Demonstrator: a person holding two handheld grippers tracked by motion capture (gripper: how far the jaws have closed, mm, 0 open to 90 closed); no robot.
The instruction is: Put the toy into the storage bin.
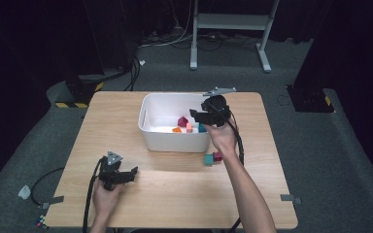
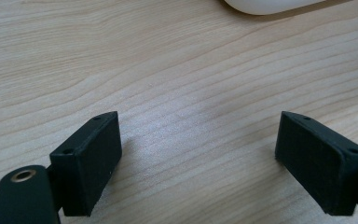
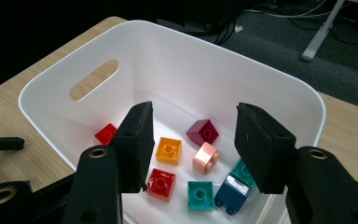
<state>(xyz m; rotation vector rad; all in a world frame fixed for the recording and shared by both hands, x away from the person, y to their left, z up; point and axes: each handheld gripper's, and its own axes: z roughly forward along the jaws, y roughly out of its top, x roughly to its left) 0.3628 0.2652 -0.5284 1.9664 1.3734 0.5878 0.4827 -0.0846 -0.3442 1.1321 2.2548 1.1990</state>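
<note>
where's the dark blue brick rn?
In the right gripper view the dark blue plastic brick lies on the floor of the white plastic bin, near corner, beside a teal brick and just under the open right gripper.

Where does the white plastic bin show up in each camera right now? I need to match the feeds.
High view: the white plastic bin sits centre, on the far half of the wooden table.
Left gripper view: just its rounded bottom edge at top right.
Right gripper view: it spans the middle, toy bricks inside, behind the right hand-held gripper.
Shared landmark: the wooden table's light grain.
</note>
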